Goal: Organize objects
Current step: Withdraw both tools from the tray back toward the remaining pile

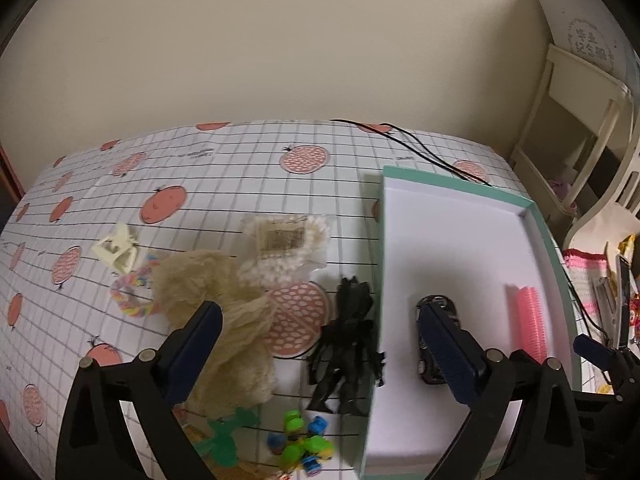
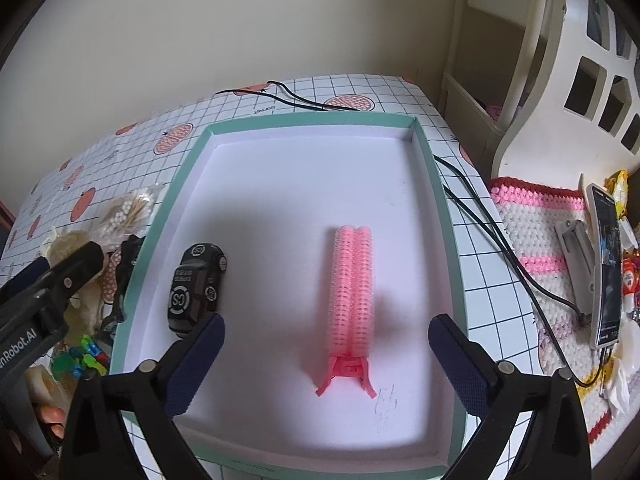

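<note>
Both your grippers wide apart over the tray.
Left gripper point(image 1: 320, 344) straddles the tray point(image 2: 184, 184) edge; right gripper point(image 2: 326, 346) brackets the clip point(image 2: 352, 280), the car point(image 2: 198, 284) just left.

Plain cream wall point(image 1: 280, 40), grid-patterned tablecloth point(image 1: 240, 152), possibly white shelving point(image 2: 560, 80) beside

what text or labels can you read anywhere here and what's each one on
"CS": round logos on the black toy car; its smaller lettering is too blurred to read.
"nRobot.AI": cut-off white print on the left tongs.
Round stamp on the white board: characters too blurred to read.
Small print on the checked tablecloth: too small to read.
</note>
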### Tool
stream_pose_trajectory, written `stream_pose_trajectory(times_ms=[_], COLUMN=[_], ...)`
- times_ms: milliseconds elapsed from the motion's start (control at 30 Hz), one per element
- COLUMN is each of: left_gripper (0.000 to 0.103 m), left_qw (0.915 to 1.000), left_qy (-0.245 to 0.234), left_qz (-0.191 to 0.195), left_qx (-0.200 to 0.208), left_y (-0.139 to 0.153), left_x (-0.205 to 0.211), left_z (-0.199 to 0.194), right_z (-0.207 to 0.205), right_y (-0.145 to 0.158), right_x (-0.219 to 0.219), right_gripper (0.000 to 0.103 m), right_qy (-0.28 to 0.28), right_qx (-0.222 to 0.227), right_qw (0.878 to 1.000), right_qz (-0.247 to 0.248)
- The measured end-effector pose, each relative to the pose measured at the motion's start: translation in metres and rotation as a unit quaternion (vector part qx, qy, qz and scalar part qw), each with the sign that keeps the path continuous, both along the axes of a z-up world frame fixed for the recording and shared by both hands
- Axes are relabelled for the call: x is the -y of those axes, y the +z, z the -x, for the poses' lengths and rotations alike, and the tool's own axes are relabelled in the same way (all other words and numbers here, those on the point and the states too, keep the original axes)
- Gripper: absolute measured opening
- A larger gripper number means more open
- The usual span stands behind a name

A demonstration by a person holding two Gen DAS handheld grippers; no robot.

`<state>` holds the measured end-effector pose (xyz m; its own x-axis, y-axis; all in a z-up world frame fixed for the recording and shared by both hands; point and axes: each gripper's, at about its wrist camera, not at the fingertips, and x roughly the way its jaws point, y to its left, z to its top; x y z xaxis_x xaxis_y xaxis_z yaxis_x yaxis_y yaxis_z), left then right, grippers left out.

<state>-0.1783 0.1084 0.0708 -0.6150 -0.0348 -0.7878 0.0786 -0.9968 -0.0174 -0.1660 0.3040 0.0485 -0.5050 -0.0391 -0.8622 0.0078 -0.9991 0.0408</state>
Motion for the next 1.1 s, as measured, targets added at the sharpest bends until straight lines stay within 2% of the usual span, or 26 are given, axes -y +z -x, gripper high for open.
stream_pose_trajectory(times_ms=[400, 533, 633, 800, 933, 1100], left_gripper=[0.099, 0.099, 0.099, 0.099, 0.099, 0.099], left_qw=[0.9984, 0.9965, 0.9942, 0.9910, 0.9889, 0.9866], left_qy=[0.054, 0.079, 0.099, 0.122, 0.129, 0.127], left_qz=[-0.018, -0.029, -0.039, -0.051, -0.059, -0.063], left_qx=[-0.002, 0.005, 0.013, 0.020, 0.045, 0.080], left_y=[0.012, 0.013, 0.011, 0.013, 0.009, 0.002], left_x=[0.047, 0.068, 0.086, 0.110, 0.118, 0.119], left_z=[-0.021, -0.026, -0.027, -0.035, -0.041, -0.046], right_z=[-0.006, -0.008, -0.010, -0.012, -0.017, -0.022], right_y=[0.017, 0.018, 0.019, 0.019, 0.018, 0.016], right_x=[0.042, 0.065, 0.081, 0.106, 0.125, 0.142], right_gripper=[0.103, 0.103, 0.103, 0.103, 0.103, 0.095], right_qy=[0.043, 0.084, 0.107, 0.130, 0.157, 0.187], right_qx=[-0.013, -0.003, -0.004, 0.005, 0.013, 0.024], right_qw=[0.999, 0.995, 0.993, 0.988, 0.984, 0.980], right_qz=[0.010, 0.044, 0.051, 0.083, 0.077, 0.070])
